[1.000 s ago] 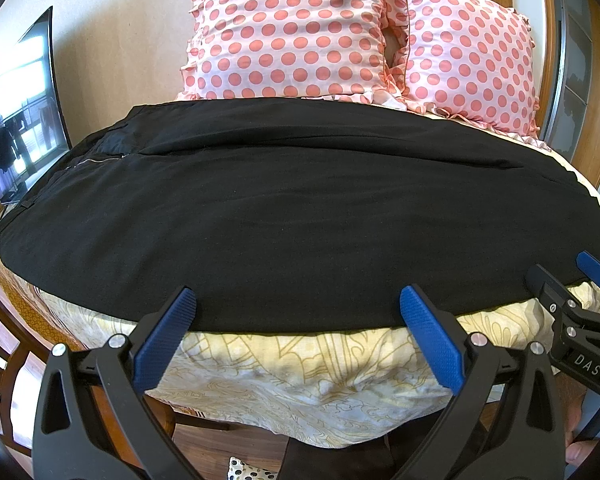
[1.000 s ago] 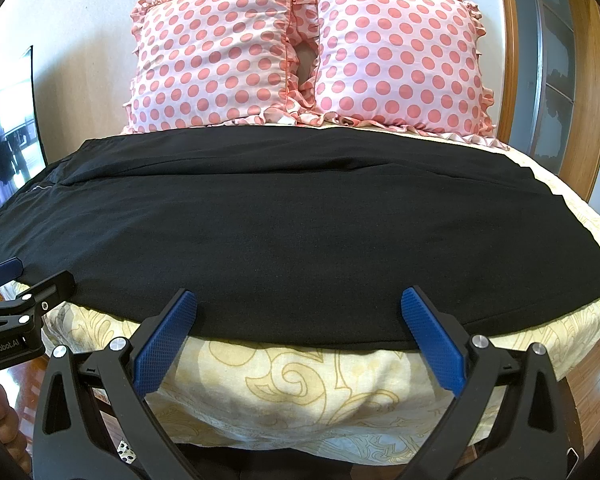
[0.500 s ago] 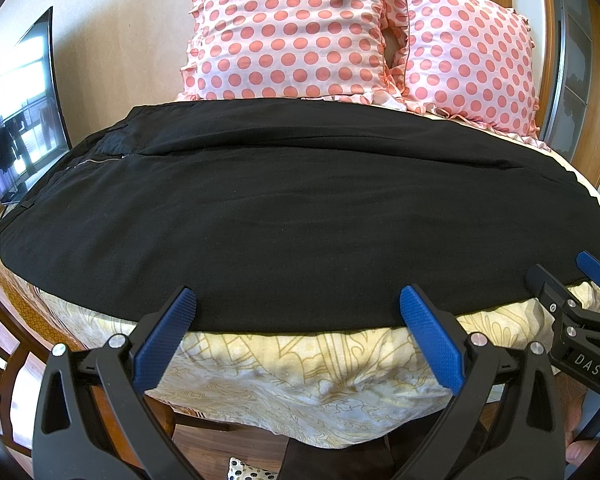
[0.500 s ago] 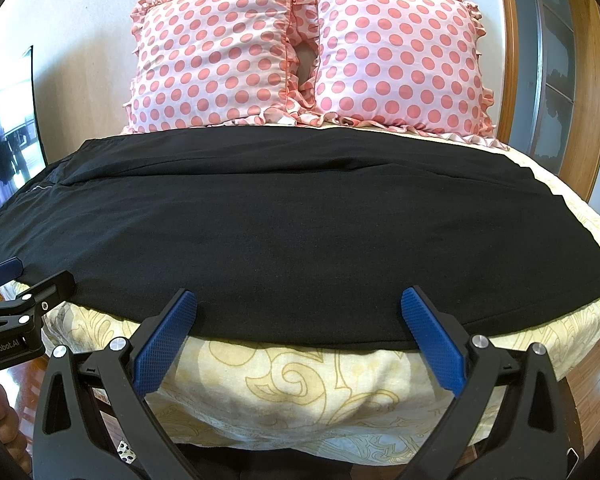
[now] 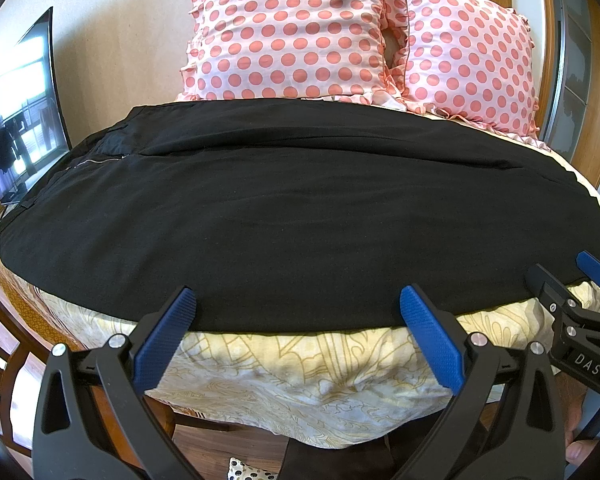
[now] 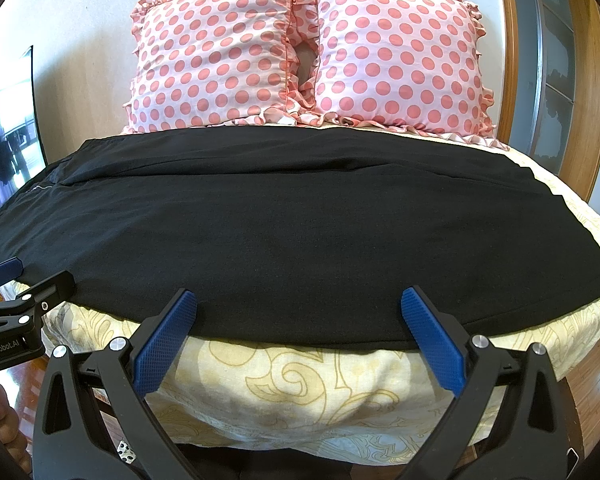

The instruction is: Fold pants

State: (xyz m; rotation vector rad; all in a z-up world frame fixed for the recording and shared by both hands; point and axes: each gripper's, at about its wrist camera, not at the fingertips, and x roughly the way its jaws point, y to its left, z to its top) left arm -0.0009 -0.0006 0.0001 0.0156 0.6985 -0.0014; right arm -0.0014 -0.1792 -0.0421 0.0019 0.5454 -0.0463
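Black pants (image 5: 300, 216) lie spread flat across the bed, waist with a zipper at the left, legs running right; they also show in the right wrist view (image 6: 300, 232). My left gripper (image 5: 296, 312) is open and empty, just short of the pants' near edge at the foot of the bed. My right gripper (image 6: 298, 312) is open and empty at the same near edge, further right. The right gripper shows in the left wrist view (image 5: 572, 284) at the right edge, and the left gripper shows in the right wrist view (image 6: 24, 276) at the left edge.
The bed (image 5: 300, 368) has a yellow patterned sheet hanging over its near edge. Two pink polka-dot pillows (image 5: 292, 32) (image 6: 400, 56) lean on the wall behind the pants. A TV screen (image 5: 20, 112) stands at left, a wooden door frame (image 6: 516, 60) at right.
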